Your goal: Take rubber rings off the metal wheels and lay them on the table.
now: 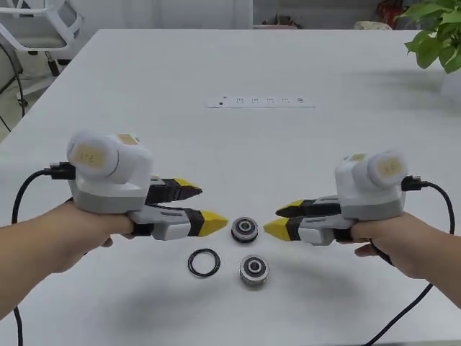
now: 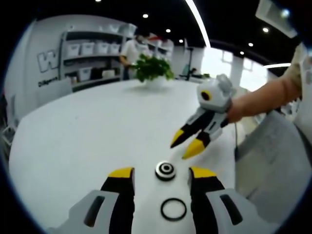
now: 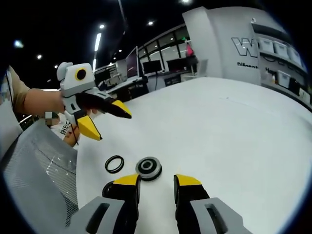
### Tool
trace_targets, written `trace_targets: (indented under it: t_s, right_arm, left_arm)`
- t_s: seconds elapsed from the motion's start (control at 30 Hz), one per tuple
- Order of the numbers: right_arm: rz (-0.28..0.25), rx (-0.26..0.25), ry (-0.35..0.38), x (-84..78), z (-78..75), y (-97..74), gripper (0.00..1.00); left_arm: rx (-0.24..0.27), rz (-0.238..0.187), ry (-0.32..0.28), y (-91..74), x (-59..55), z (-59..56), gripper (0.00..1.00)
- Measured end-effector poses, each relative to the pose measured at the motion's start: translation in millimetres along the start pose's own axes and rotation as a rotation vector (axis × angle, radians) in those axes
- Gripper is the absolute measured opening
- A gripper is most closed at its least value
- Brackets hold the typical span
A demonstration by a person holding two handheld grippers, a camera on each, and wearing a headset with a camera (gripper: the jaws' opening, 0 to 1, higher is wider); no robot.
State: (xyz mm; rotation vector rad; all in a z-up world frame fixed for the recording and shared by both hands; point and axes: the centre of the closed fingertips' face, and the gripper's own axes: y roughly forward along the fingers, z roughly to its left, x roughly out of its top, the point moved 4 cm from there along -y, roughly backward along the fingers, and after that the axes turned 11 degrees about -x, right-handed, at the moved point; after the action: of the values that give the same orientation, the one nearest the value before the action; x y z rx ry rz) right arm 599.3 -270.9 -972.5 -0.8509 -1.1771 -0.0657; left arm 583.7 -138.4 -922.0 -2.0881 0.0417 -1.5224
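Observation:
Two small metal wheels lie on the white table (image 1: 238, 144): one (image 1: 245, 229) with a dark rim sits between the two grippers, the other (image 1: 254, 269) is nearer to me and looks greyer at its edge. A loose black rubber ring (image 1: 204, 262) lies flat to the left of the nearer wheel. My left gripper (image 1: 205, 207) stands open, its yellow tips just left of the far wheel (image 2: 165, 170), with the ring (image 2: 173, 209) below its jaws. My right gripper (image 1: 275, 220) is open too, facing the same wheel (image 3: 148, 167) from the right, holding nothing.
A strip of sockets (image 1: 261, 101) is set into the table farther back. A potted plant (image 1: 436, 32) stands at the far right corner. Cables trail from both grippers toward me. A white chair (image 1: 39, 25) stands beyond the left edge.

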Motion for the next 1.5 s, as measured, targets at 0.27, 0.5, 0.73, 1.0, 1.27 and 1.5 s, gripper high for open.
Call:
trace_targets:
  t_s: [0.27, 0.5, 0.73, 1.0, 1.27, 1.5]
  right_arm:
    - [0.025, 0.016, -0.035, -7.2, 4.9, 8.7, 0.25]
    - [0.043, 0.027, -0.060, -10.9, 8.8, 13.8, 0.25]
    - [0.039, 0.026, -0.079, -10.2, 11.9, 21.4, 0.23]
    - [0.043, 0.028, -0.098, -11.3, 13.5, 25.1, 0.21]
    - [0.041, 0.032, -0.112, -12.8, 14.3, 28.3, 0.19]
    - [0.031, 0.037, -0.104, -13.9, 14.3, 28.1, 0.18]
  left_arm:
    - [-0.027, 0.038, 0.007, 15.9, -6.9, -2.6, 0.43]
    - [-0.042, 0.058, 0.004, 27.3, -12.2, -1.9, 0.40]
    - [-0.050, 0.080, -0.002, 38.5, -19.9, 1.6, 0.36]
    - [-0.050, 0.087, -0.011, 45.6, -22.6, 3.2, 0.33]
    - [-0.057, 0.098, -0.001, 57.8, -21.0, 3.1, 0.29]
    - [-0.051, 0.121, -0.003, 65.0, -26.0, 6.2, 0.26]
